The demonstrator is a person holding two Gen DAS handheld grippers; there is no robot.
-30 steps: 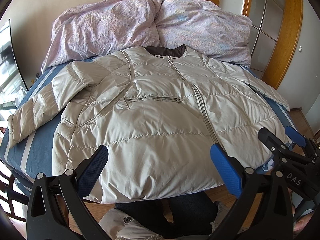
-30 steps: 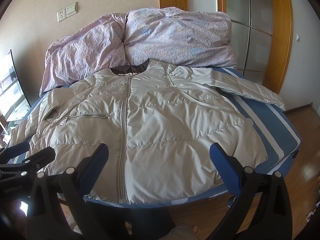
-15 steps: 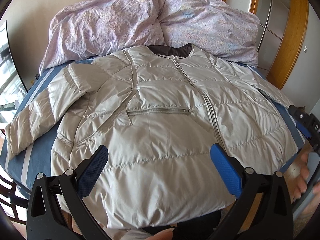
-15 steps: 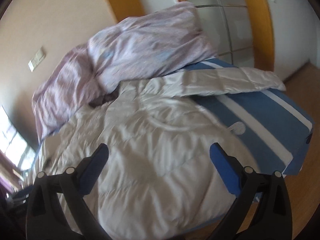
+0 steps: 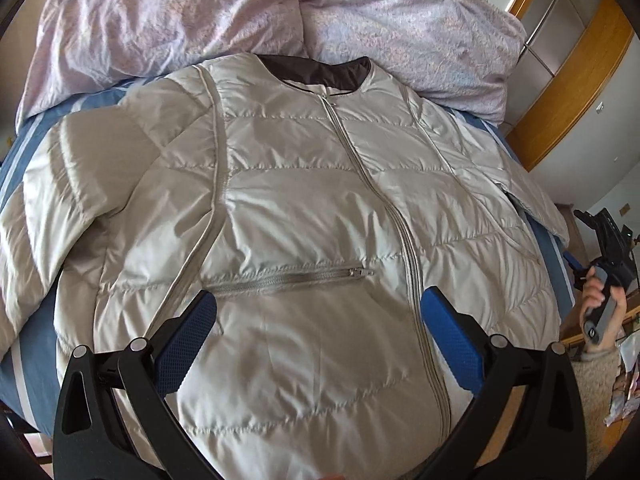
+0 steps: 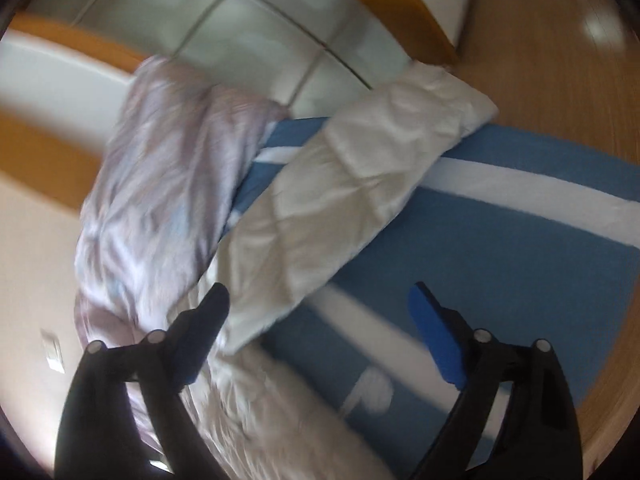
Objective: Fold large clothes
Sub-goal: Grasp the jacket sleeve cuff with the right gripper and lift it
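Observation:
A light grey quilted jacket (image 5: 304,216) lies flat and front up on the blue striped bed (image 5: 32,320), zipped, collar toward the pillows. My left gripper (image 5: 320,320) is open and empty above the jacket's lower front, near the chest pocket zip. My right gripper (image 6: 316,312) is open and empty, tilted, over the jacket's right sleeve (image 6: 352,184), which stretches across the bed toward its corner. The right gripper also shows in the left wrist view (image 5: 604,256), held in a hand beyond the bed's right edge. The jacket's left sleeve (image 5: 60,184) lies out to the left.
A crumpled lilac duvet (image 5: 280,12) is piled at the head of the bed and also shows in the right wrist view (image 6: 160,200). Wooden door frames (image 5: 576,80) stand at the right. The wooden floor (image 6: 560,60) lies past the bed corner.
My left gripper moved forward over the jacket's body. My right gripper swung right and rolled toward the right sleeve; its view is blurred by motion. Both stayed open.

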